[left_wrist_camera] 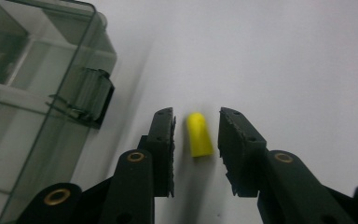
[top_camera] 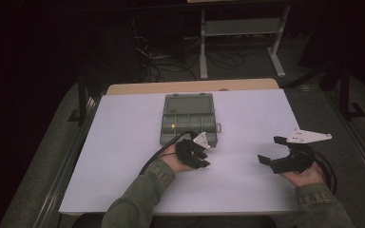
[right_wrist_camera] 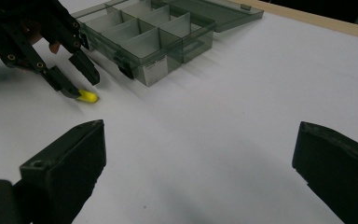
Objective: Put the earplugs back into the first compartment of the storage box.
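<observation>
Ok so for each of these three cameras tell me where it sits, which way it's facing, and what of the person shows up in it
High view: above the person's side, looking forward and down on the white table; both forearms, left gripper and right gripper show.
Left gripper view: rides the left gripper, looking along its open jaws at a small yellow piece lying between them, beside the compartment box.
Right gripper view: rides the right gripper, looking across the table at the open box; its own jaws stand wide apart.
Shared: both gripper views show the yellow piece and box.
</observation>
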Tool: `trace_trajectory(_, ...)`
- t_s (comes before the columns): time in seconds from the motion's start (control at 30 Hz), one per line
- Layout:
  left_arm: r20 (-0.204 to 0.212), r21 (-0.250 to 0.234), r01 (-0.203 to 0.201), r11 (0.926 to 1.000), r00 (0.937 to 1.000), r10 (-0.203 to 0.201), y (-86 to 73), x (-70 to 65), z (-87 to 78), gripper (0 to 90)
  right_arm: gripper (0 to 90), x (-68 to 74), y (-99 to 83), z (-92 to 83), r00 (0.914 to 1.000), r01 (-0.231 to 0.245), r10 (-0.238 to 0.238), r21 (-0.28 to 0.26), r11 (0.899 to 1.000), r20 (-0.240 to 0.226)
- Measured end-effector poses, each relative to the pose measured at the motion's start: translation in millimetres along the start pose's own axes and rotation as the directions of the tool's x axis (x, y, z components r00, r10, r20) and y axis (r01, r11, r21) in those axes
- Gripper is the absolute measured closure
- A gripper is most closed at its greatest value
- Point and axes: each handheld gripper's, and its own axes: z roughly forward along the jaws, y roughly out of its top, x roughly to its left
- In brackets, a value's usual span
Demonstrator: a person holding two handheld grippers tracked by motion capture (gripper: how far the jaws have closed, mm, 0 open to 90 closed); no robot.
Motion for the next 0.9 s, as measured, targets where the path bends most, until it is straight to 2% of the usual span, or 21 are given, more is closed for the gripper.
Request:
trace_trajectory(0.07, 0.013, 0.004, -0.003, 1.0000, 0.9999, 0.003, -0.6, 0.5, 1.5, 68.6, 2.3, 0.0, 0.0, 0.0, 1.0000, 0.000, 0.000, 0.001, 1.000, 0.001)
trace_trajectory(0.1, 0.023, 0.016, -0.012, 0.9998, 0.9997, 0.011, -0.8, 0.8, 3.6, 73.0, 2.6, 0.0, -0.2, 0.4, 1.0000, 0.000, 0.000, 0.002, 1.000, 0.001)
trace_trajectory(0.2, 0.024, 0.023, -0.012, 0.9997, 0.9996, 0.011, -1.0, 0.5, 6.0, 78.0, 2.6, 0.4, -0.3, 0.4, 1.0000, -0.001, 0.001, 0.004, 1.000, 0.002)
trace_trajectory(0.43, 0.009, 0.031, -0.007, 0.9995, 0.9999, 0.006, -0.8, 1.1, 4.0, 79.5, 2.6, -0.1, -0.6, -0.1, 1.0000, -0.001, 0.001, 0.003, 1.000, 0.003)
trace_trajectory(0.57, -0.002, 0.013, 0.004, 0.9999, 1.0000, -0.004, -1.7, 4.0, -2.4, 79.5, 2.6, 0.3, -0.7, 0.4, 1.0000, 0.000, 0.000, 0.007, 1.000, 0.002)
trace_trajectory(0.9, -0.035, -0.035, 0.007, 0.9994, 0.9994, -0.008, 4.8, 15.3, -32.9, 79.8, 2.6, -0.1, -0.8, 0.4, 1.0000, -0.001, 0.001, 0.006, 1.000, 0.003)
